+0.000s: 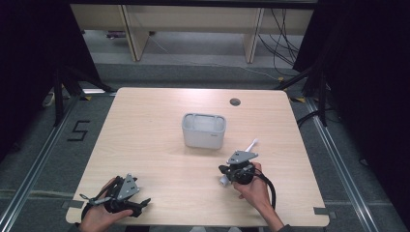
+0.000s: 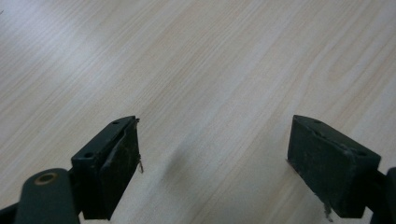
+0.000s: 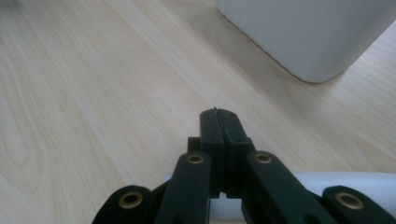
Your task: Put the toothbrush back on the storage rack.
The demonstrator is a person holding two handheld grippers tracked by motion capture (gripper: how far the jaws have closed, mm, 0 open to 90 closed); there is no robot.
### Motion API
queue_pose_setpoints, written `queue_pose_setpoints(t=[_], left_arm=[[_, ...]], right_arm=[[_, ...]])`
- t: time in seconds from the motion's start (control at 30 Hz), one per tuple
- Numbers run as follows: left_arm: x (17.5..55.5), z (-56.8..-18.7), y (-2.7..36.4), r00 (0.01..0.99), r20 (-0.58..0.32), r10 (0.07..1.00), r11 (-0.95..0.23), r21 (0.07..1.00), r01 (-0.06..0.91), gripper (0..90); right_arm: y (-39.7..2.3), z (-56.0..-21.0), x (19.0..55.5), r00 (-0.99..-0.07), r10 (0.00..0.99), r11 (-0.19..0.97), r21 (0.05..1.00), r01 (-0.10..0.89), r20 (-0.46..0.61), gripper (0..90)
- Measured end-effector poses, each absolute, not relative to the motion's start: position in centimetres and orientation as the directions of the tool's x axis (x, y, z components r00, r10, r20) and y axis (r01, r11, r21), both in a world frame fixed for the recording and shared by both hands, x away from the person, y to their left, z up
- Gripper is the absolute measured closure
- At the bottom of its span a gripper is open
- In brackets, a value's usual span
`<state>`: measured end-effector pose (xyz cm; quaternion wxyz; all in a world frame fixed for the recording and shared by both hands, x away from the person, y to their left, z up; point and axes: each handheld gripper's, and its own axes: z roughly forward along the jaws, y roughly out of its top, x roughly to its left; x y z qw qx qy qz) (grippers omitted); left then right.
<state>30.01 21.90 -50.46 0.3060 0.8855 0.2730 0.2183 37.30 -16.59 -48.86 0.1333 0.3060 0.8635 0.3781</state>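
Note:
A white rounded container [image 1: 203, 137] stands in the middle of the wooden table [image 1: 154, 116]. My right gripper [image 1: 223, 170] is in front of it and a little to the right, low over the wood. Its jaws are shut, pad against pad, with nothing between the tips [image 3: 218, 114]. A long white stick-like tool [image 1: 252, 145] lies slanted under that gripper, and its white body [image 3: 355, 184] shows beneath the jaw arms. The container's wall [image 3: 303, 32] rises ahead on the right. My left gripper [image 1: 141, 207] rests at the table's front left, open [image 2: 212, 154] over bare wood.
A small round cable hole [image 1: 235, 102] sits near the table's far edge. Dark curtains flank both sides. Cables trail on the floor at the back right, and wooden furniture legs stand behind the table.

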Motion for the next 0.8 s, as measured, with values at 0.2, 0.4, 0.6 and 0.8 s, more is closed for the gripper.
queue_pose_setpoints(t=[0.2, 0.4, 0.6, 0.8], left_arm=[[30.0, -50.3, 22.0, 0.759, 0.227, 0.611, -0.673, 0.654, 0.346, 16.4], [30.0, -50.2, 22.0, 0.759, 0.226, 0.611, -0.672, 0.655, 0.346, 16.4], [29.9, -50.4, 22.0, 0.754, 0.216, 0.620, -0.657, 0.668, 0.348, 16.4], [29.9, -50.2, 22.0, 0.758, 0.225, 0.612, -0.669, 0.658, 0.345, 16.4]], right_arm=[[-16.5, -49.2, 37.0, -0.764, 0.645, 0.524, 0.720, 0.455, 0.014, 90.0], [-16.8, -49.3, 36.9, -0.784, 0.621, 0.549, 0.709, 0.443, 0.009, 90.0], [-17.4, -49.5, 36.3, -0.774, 0.632, 0.541, 0.703, 0.462, 0.023, 90.0], [-18.2, -49.5, 36.0, -0.772, 0.634, 0.538, 0.699, 0.471, 0.032, 90.0]])
